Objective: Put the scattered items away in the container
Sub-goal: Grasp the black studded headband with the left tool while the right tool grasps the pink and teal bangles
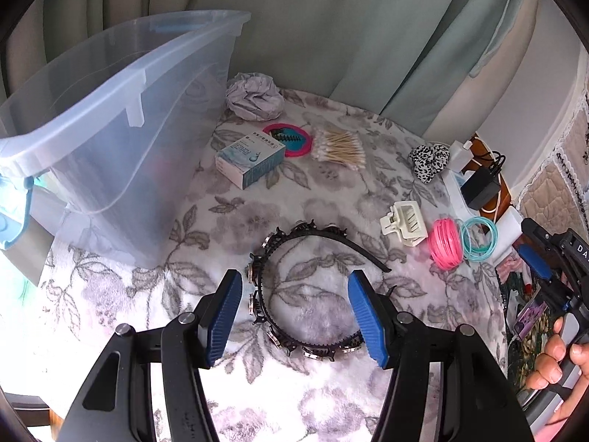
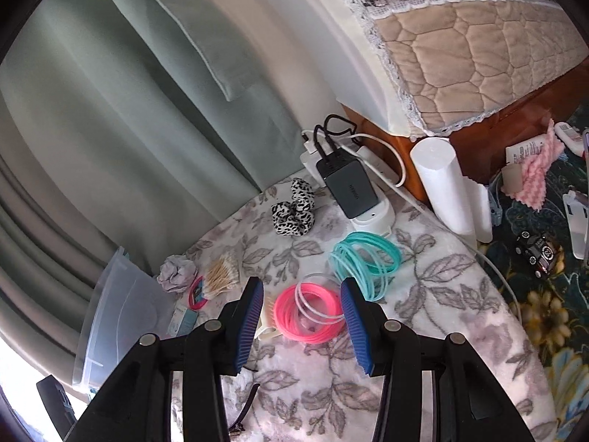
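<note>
At the far left a clear plastic container [image 1: 110,140] stands on the floral blanket [image 1: 228,221], its near wall just beside the scattered things. To its right, toward the back, lie a crumpled lilac scrunchie [image 1: 254,96], a pale blue box [image 1: 250,158] resting partly over a pink round comb case [image 1: 291,139], and a bundle of cotton swabs [image 1: 340,147] touching that case. In the foreground the left gripper [image 1: 294,313] hangs over a black headband [image 1: 294,294] set with small clips; its blue pads are spread apart, with part of the headband's arc lying between them on the blanket, and neither pad presses on it. Further right sit a cream claw clip [image 1: 403,223], a stack of pink hair ties [image 1: 445,245] and a stack of teal hair ties [image 1: 478,237] just beside it, with a leopard-print scrunchie [image 1: 429,162] behind them near a dark charger [image 1: 480,189]. The right gripper [image 2: 302,316], held by a hand [image 1: 556,361] at the right edge, points at the pink ties, its pads spread and gripping nothing.
</note>
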A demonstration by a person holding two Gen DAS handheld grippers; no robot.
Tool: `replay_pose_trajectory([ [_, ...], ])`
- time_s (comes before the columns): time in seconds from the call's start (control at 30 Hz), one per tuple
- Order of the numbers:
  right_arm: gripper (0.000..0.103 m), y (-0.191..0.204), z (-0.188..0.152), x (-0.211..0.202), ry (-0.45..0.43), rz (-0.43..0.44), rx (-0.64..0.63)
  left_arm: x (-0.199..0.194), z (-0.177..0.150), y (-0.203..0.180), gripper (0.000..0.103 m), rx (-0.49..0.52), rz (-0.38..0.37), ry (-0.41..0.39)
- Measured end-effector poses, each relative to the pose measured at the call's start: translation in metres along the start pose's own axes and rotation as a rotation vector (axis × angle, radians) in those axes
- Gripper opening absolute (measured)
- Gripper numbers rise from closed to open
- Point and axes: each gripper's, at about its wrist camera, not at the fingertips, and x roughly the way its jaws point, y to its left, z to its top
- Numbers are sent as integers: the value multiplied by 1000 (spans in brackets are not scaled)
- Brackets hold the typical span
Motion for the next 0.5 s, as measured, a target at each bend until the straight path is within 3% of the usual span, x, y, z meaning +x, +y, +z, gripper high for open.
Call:
replay_pose_trajectory([
  [0.17, 48, -12, -1, 12, 10, -63, 11, 17, -4, 9, 61, -23, 18, 37],
  [0.33, 48, -23, -9, 41, 82, -85, 41, 34, -8, 14, 61, -37, 30, 70],
  [0.5, 48, -24, -11, 55, 96, -102, 32, 49, -9, 17, 61, -36, 35, 94],
])
